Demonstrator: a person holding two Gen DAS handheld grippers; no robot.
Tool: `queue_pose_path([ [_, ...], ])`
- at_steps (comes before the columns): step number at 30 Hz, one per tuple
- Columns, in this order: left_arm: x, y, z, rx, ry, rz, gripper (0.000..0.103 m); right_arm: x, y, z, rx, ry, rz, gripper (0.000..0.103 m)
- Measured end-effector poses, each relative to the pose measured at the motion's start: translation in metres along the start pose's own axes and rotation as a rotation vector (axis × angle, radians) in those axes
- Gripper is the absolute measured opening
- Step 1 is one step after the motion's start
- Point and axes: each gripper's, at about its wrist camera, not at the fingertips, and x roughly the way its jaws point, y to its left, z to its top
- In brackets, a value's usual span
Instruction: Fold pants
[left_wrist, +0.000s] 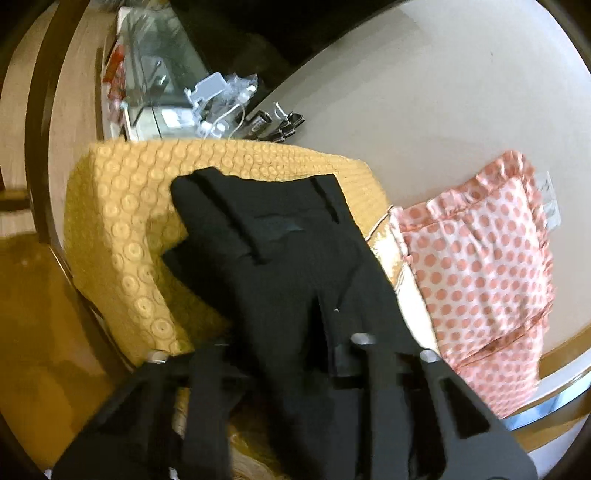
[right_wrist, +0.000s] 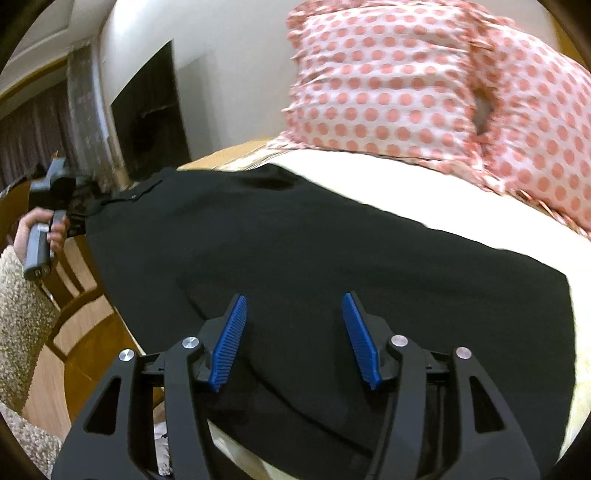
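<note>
The black pants (left_wrist: 295, 266) lie spread over a yellow patterned cloth (left_wrist: 122, 229) on the round pale surface (left_wrist: 424, 92), with the waistband end toward the far side of that cloth and a pink dotted pillow (left_wrist: 480, 266) just beside them. They look like a light, soft, limp fabric that will sag and crease wherever it is lifted, so I judge the best hold is a pinch at an edge or corner, with both ends carried together to keep the fold straight. The left gripper (left_wrist: 295, 354) has its fingers closed on a bunch of the dark fabric, which covers the tips in its own view. The right gripper (right_wrist: 293, 339) hovers over the pants with its blue fingers (right_wrist: 231, 341) apart and nothing between them; whether they touch the cloth I cannot tell. Beyond the yellow cloth, past the surface's edge, stands a clear box (left_wrist: 159, 62) holding what looks like white cables and small plastic bags, too blurred to name further.
</note>
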Motion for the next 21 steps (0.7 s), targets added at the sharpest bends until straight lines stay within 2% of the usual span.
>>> queue_pose_path([
  [2, -0.009, -0.018, -0.002, 0.088, -0.031, 0.024, 0.013, -0.012, -0.014, -0.003, 0.038, -0.027, -0.015, 0.057],
  [6, -0.03, -0.082, -0.018, 0.315, -0.115, 0.039, 0.012, -0.038, -0.043, -0.01, 0.109, -0.08, -0.062, 0.057],
  [10, -0.041, -0.162, -0.06, 0.55, -0.144, -0.005, 0.011, -0.065, -0.075, -0.023, 0.183, -0.13, -0.129, 0.057],
  [12, -0.044, -0.207, -0.09, 0.684, -0.147, -0.045, 0.011, -0.076, -0.089, -0.03, 0.219, -0.145, -0.16, 0.057],
  [14, -0.049, -0.26, -0.138, 0.85, -0.138, -0.129, 0.011, -0.088, -0.106, -0.039, 0.272, -0.16, -0.193, 0.057],
  [16, -0.054, -0.294, -0.177, 0.955, -0.114, -0.215, 0.011, -0.1, -0.119, -0.046, 0.313, -0.173, -0.214, 0.057],
  [18, -0.058, -0.322, -0.228, 1.063, -0.056, -0.333, 0.011, -0.114, -0.13, -0.055, 0.348, -0.193, -0.246, 0.057],
  [19, -0.06, -0.333, -0.264, 1.132, -0.004, -0.398, 0.011, -0.12, -0.134, -0.058, 0.357, -0.202, -0.264, 0.057],
  [21, -0.056, -0.338, -0.317, 1.232, 0.086, -0.463, 0.011, -0.135, -0.142, -0.067, 0.382, -0.22, -0.304, 0.057],
])
